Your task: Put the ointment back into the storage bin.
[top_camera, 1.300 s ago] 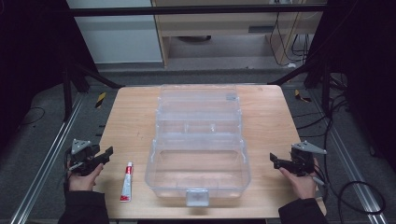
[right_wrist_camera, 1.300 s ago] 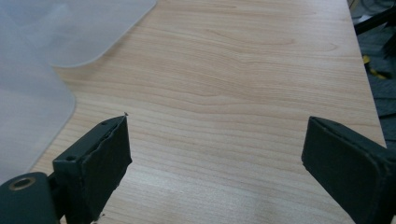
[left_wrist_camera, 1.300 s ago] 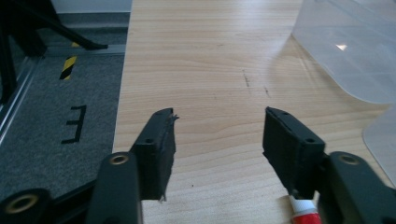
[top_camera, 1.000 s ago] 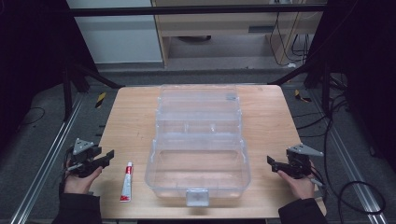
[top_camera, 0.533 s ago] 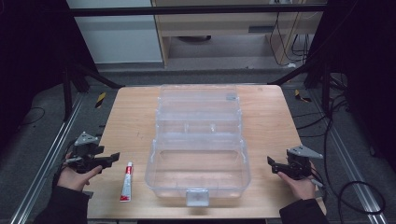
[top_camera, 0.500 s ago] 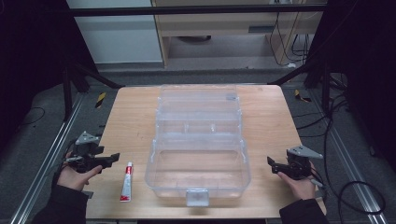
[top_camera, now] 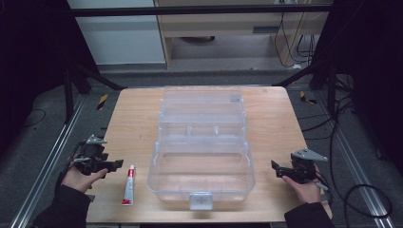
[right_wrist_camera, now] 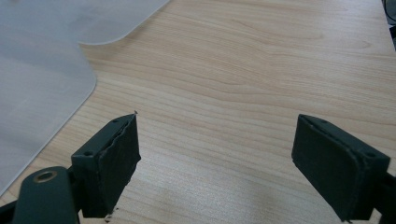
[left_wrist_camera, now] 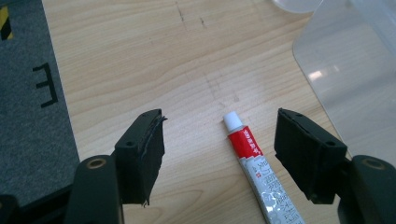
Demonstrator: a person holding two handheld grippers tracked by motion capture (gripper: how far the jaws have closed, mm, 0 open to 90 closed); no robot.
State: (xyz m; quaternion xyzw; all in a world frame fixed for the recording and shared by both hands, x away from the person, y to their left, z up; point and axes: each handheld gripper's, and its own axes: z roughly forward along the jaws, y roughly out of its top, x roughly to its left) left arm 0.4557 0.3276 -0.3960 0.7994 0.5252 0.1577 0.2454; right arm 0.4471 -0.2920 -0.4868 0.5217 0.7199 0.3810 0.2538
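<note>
1 fixed camera looks forward and down over the whole worktop (top_camera: 138, 118) from the person's side, while 2 jaw-mounted cameras look closely down at it, both sharing the clear box (top_camera: 202, 152) edge.

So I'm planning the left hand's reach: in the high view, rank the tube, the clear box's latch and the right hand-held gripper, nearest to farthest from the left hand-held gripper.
1. Tube, just beside it.
2. Latch, front middle of the box.
3. Right hand-held gripper, far side.

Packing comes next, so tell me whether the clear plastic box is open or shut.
Open. The clear plastic box has its lid swung back flat toward the table's far side, and its front tub looks empty.
</note>
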